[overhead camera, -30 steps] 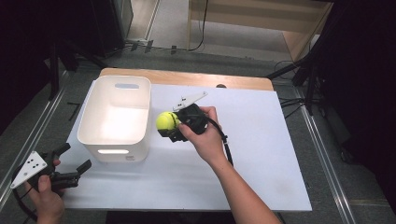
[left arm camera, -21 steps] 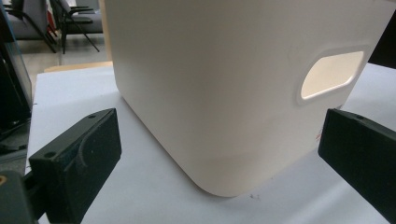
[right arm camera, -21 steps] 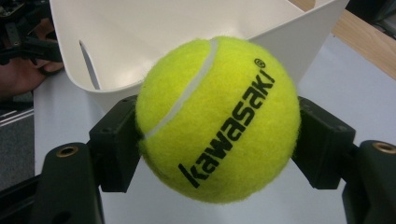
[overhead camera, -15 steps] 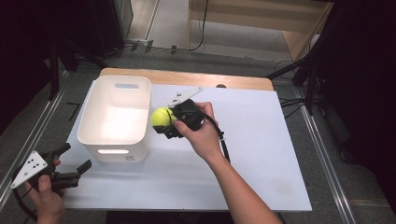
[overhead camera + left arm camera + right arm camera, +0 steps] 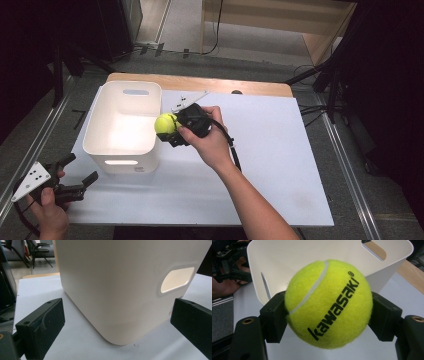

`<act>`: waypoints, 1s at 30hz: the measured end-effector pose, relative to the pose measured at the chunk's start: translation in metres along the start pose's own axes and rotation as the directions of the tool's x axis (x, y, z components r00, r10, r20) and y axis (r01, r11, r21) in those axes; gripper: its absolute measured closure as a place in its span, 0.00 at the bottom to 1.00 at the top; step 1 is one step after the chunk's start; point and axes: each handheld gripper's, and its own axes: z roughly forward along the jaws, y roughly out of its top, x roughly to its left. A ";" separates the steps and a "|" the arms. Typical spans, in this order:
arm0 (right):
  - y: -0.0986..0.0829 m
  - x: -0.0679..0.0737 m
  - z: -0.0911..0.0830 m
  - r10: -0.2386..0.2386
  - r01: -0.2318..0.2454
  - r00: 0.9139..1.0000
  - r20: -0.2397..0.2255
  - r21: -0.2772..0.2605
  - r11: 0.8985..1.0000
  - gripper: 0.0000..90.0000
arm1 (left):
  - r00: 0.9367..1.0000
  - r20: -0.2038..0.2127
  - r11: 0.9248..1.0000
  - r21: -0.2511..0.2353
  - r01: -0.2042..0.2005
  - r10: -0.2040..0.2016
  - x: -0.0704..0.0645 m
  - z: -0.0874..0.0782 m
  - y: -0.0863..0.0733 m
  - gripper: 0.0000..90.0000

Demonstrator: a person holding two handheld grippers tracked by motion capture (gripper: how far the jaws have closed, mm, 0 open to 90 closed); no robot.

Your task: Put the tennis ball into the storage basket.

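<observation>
A yellow-green tennis ball (image 5: 164,123) (image 5: 329,303) marked "kawasaki" is clamped between the jaws of my right gripper (image 5: 169,128) (image 5: 329,315). It hangs in the air at the right rim of the white plastic bin (image 5: 122,150) (image 5: 120,285) (image 5: 274,262). The bin stands on the white board and looks empty inside. My left gripper (image 5: 80,172) (image 5: 117,322) is at the table's front left corner, open, pointed at the bin's near corner with nothing between its jaws.
The white board (image 5: 280,165) lies on a wooden table (image 5: 200,84). Dark floor and metal rails (image 5: 350,165) run along both sides. A cable (image 5: 234,150) trails from the right gripper over the board.
The right gripper has carried the ball up and left, from beside the bin's right wall to its rim. The left gripper has stayed put.
</observation>
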 end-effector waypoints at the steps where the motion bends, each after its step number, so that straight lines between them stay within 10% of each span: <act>1: 0.002 0.001 0.000 0.000 0.000 1.000 -0.005 0.002 1.000 0.28 | 1.000 0.000 1.000 0.000 -0.001 0.001 0.000 0.000 0.000 0.00; 30: 0.028 0.018 0.030 -0.049 0.050 0.997 -0.053 0.027 0.998 0.27 | 1.000 0.006 1.000 0.005 0.000 0.000 0.000 0.000 0.000 0.00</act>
